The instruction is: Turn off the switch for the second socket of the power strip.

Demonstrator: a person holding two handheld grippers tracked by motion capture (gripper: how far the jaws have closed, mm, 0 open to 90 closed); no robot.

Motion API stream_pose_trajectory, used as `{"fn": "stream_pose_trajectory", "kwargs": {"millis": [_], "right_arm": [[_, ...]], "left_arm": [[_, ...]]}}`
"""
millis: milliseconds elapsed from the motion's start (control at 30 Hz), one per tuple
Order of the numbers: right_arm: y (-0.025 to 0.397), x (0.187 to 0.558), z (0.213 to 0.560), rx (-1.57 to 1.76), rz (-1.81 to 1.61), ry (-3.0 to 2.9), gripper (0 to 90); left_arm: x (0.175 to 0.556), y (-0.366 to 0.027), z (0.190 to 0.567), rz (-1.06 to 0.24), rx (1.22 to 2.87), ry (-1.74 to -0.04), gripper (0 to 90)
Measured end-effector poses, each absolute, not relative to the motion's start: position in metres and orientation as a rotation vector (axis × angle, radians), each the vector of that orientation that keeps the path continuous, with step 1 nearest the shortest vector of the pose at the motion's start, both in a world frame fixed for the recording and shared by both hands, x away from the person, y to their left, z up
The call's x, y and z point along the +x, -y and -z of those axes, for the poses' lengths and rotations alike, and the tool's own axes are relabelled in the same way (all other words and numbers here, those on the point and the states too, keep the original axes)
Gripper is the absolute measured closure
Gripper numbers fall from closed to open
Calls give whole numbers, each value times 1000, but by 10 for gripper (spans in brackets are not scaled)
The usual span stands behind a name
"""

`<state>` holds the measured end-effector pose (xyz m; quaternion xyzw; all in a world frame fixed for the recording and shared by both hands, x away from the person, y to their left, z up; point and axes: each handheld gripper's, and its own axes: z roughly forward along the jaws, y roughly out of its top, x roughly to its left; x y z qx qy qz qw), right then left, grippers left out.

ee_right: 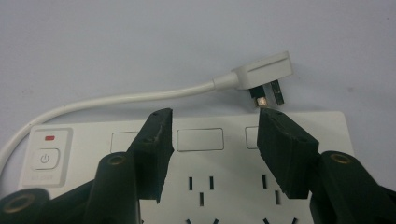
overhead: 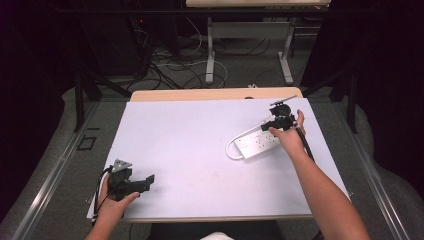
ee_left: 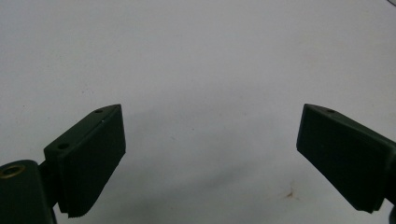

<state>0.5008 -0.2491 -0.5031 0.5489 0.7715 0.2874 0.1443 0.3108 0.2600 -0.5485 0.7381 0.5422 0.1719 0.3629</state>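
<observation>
white plastic power strip (overhead: 257,143) with looped white cord (ee_right: 116,99) lay at 3 o'clock on pale grey table sheet (overhead: 190,140). right gripper (ee_right: 215,135) hovered over strip, 2 jaws parted, holding nothing; white flat plug (ee_right: 261,72) at 12 o'clock beyond. left gripper (ee_left: 210,149) at 7 o'clock, jaws wide, empty.

Bench (overhead: 150,95) of light wood, covered by a pale sheet (overhead: 190,145). One white power strip (overhead: 256,143) lies flat at right, its cord (overhead: 231,147) looped beside it, plug (ee_right: 264,72) resting on the sheet.
</observation>
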Motion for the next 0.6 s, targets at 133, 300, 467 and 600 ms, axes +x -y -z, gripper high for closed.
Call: {"fn": "stream_pose_trajectory", "kwargs": {"millis": [133,300,467,600], "right_arm": [[248,497,498,1556,-819,-2200,487],[248,495,494,1524,-842,-2226,512],[246,491,491,1512,-861,-2237,488],[244,487,488,1500,-872,-2229,422]], "left_arm": [[310,-261,548,-442,1904,-1397,79],[310,-260,548,-444,1903,-1396,79],[310,-261,548,-443,1906,-1400,79],[310,-261,548,-443,1907,-1397,79]]}}
